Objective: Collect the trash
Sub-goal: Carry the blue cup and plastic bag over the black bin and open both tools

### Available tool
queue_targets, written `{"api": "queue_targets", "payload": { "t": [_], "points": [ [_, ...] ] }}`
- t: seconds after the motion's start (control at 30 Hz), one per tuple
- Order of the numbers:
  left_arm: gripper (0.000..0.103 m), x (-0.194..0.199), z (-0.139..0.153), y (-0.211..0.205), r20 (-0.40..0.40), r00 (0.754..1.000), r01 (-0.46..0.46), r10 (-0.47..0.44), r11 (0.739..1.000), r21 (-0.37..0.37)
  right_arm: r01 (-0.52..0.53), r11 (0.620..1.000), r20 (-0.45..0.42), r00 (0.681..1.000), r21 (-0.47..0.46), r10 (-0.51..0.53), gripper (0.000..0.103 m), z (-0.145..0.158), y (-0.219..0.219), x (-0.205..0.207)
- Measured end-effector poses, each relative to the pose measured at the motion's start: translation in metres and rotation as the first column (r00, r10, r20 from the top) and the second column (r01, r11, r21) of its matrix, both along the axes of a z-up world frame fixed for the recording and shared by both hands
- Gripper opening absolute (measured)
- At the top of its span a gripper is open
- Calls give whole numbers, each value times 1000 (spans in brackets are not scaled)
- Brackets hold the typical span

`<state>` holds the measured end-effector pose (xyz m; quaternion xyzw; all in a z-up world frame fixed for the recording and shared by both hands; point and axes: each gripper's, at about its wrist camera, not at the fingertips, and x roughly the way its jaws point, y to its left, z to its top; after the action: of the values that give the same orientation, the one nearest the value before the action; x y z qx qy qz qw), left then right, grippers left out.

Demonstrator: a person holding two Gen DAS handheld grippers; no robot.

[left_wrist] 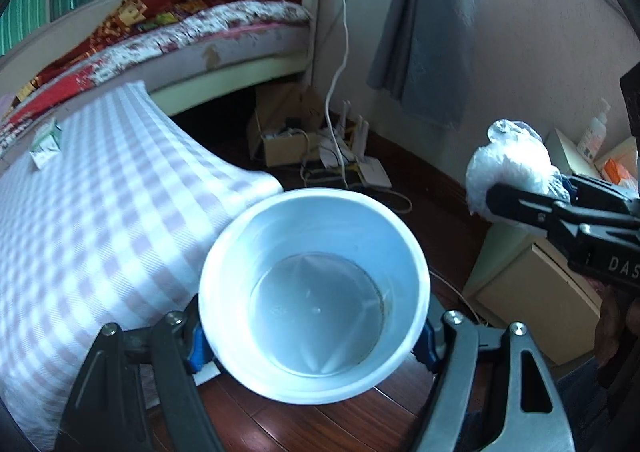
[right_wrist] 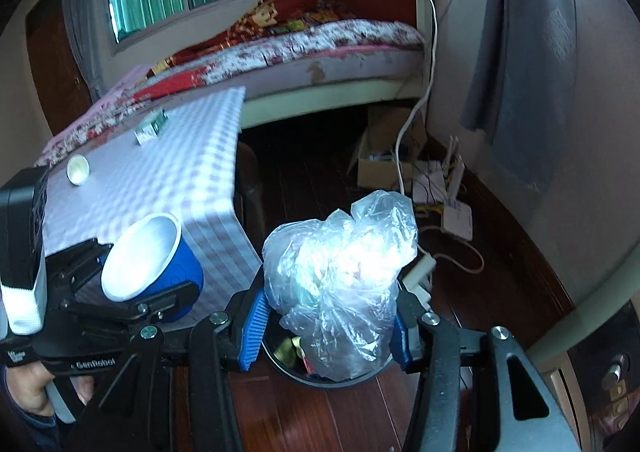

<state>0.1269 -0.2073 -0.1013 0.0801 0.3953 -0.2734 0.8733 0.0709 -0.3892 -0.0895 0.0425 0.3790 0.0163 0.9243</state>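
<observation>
My left gripper [left_wrist: 312,344] is shut on a paper cup [left_wrist: 316,264], blue outside and white inside, held tilted off the table's corner. The cup [right_wrist: 148,264] and left gripper [right_wrist: 132,292] also show in the right wrist view. My right gripper [right_wrist: 326,326] is shut on a crumpled clear plastic bag [right_wrist: 340,284] and holds it above a dark round bin [right_wrist: 288,356] on the floor with scraps inside. In the left wrist view the bag [left_wrist: 512,168] and right gripper [left_wrist: 520,200] are at the right.
A table with a checked cloth [right_wrist: 172,172] carries a green-white wrapper [right_wrist: 150,128] and a small white lid [right_wrist: 78,169]. A bed [right_wrist: 320,48] stands behind. Cardboard box [right_wrist: 380,168], routers and cables [right_wrist: 448,188] lie on the wood floor. A bedside cabinet [left_wrist: 532,292] stands at the right.
</observation>
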Motion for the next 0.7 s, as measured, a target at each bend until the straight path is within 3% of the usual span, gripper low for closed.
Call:
{"api": "queue_targets", "payload": {
  "t": [0.43, 0.7],
  "points": [
    [76, 25, -57, -20, -146, 989, 5, -1, 1000, 29, -68, 997, -188, 980, -21, 63, 52, -85, -8, 28],
    [77, 45, -97, -33, -232, 972, 34, -32, 999, 4, -192, 979, -287, 944, -65, 166, 53, -131, -4, 58]
  ]
}}
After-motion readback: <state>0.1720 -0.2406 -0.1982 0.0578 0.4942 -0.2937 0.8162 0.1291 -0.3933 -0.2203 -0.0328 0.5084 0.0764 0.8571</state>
